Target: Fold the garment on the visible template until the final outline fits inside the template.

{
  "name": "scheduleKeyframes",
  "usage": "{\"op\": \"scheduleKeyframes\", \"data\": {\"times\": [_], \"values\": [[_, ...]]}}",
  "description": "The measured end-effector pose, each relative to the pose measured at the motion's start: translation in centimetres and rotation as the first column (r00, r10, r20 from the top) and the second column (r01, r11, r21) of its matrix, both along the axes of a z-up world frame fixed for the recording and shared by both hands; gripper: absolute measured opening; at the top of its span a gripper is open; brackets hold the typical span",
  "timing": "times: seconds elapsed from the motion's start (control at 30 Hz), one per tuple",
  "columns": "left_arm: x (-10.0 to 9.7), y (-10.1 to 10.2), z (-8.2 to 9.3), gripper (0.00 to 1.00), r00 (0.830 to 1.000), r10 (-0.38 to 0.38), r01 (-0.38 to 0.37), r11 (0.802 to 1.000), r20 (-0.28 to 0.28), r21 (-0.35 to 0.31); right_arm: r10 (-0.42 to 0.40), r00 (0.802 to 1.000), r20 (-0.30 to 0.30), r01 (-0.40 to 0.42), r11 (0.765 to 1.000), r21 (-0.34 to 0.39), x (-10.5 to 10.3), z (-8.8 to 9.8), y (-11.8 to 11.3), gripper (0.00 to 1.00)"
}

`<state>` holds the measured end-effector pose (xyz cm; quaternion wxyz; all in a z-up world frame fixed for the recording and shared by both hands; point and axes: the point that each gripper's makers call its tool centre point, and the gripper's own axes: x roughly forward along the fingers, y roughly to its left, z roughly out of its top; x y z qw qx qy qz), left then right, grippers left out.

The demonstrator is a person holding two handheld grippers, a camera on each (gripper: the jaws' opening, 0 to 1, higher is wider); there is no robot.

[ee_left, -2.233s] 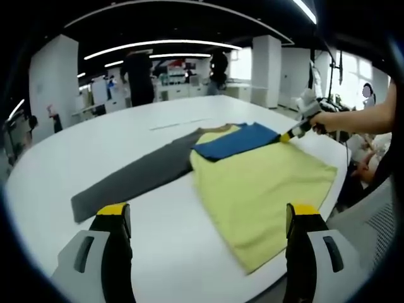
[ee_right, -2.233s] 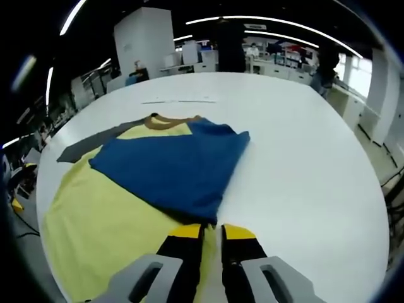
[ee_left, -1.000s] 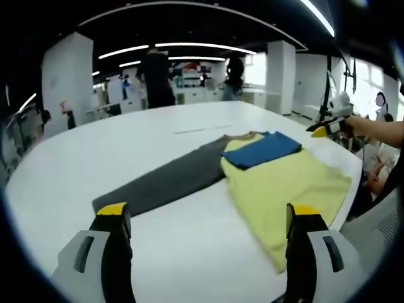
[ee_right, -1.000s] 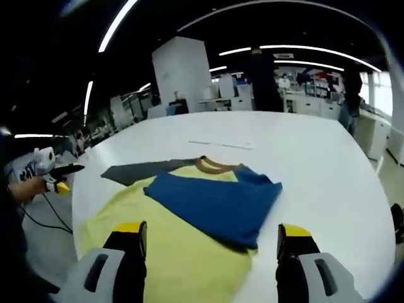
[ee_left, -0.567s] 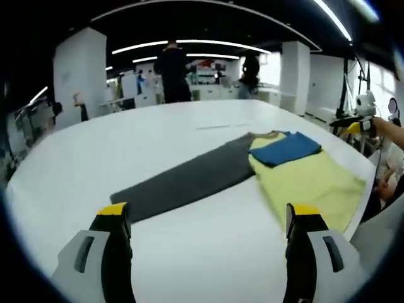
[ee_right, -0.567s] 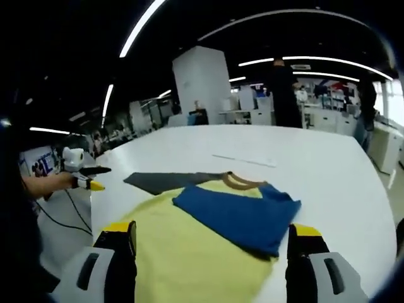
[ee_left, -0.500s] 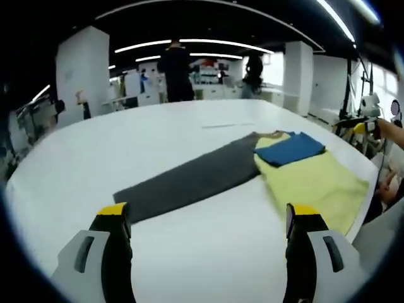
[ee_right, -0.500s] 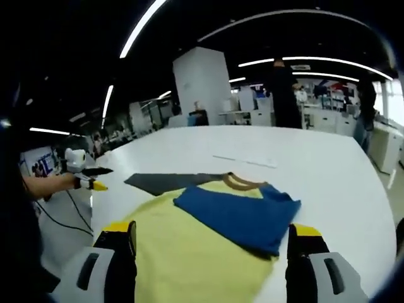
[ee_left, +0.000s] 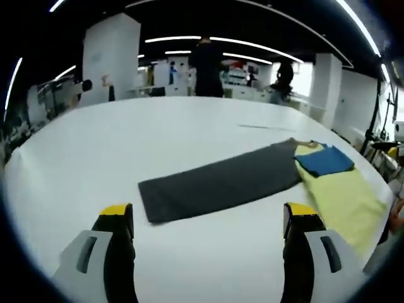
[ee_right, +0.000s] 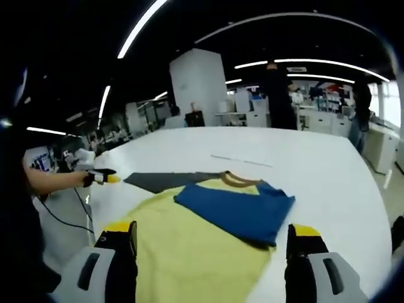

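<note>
Left gripper view: the left gripper (ee_left: 208, 218) has its yellow-tipped jaws spread wide and empty above the white round table (ee_left: 95, 151). One flat dark grey rectangular template (ee_left: 221, 183) lies ahead of the jaws, its long axis running from near left to far right. One yellow short-sleeved garment with a blue sleeve folded over it (ee_left: 338, 183) lies to the right of that sheet — overlapping only its far end, with most of the cloth off the template. Right gripper view: the right gripper (ee_right: 211, 249) is likewise spread and holds nothing. The garment (ee_right: 189, 243) lies directly ahead and just beyond the jaw tips, the blue sleeve on top and a brown collar at the far edge; the template (ee_right: 161, 181) projects from under its far left side. The left gripper (ee_right: 104, 178) enters at the left, well clear of the cloth. Judgement: the right gripper is the nearer one — the next fold is most easily started from its side. Count: one garment, one template, two grippers.
</note>
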<state>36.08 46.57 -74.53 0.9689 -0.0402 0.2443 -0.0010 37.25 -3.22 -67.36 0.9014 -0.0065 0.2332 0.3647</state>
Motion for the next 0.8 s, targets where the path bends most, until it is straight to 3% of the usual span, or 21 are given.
{"op": "scheduleKeyframes", "data": {"times": [0.23,0.27,0.4,0.6,0.7,0.8], "values": [[1.2,2.2,-0.8,0.79,0.996,0.093,-0.092,0.995,0.005,-0.022,-0.018,1.0,-0.001,0.018,1.0,-0.005,-0.1,-0.1,-0.2,0.95],[1.2,2.5,-1.2,0.77,0.995,0.103,-0.103,0.995,-0.015,-0.01,-0.02,1.0,0.001,0.02,1.0,-0.004,0.0,-0.1,-0.2,0.95],[1.0,2.8,-1.8,0.7,0.989,0.141,-0.141,0.99,-0.04,0.002,-0.022,1.0,0.001,0.022,1.0,-0.001,0.1,-0.1,-0.1,0.94],[0.5,3.4,-2.9,0.47,0.977,0.192,-0.189,0.981,-0.092,0.045,-0.031,0.999,0.007,0.031,0.999,-0.011,0.4,0.0,-0.4,0.91],[0.4,3.6,-3.1,0.4,0.969,0.233,-0.232,0.973,-0.087,0.012,-0.033,0.999,0.011,0.033,0.999,-0.015,0.5,0.1,-0.6,0.91],[0.2,3.6,-3.3,0.33,0.967,0.235,-0.233,0.972,-0.1,0.03,-0.036,0.999,0.014,0.037,0.999,-0.022,0.5,0.1,-0.7,0.9]]}}
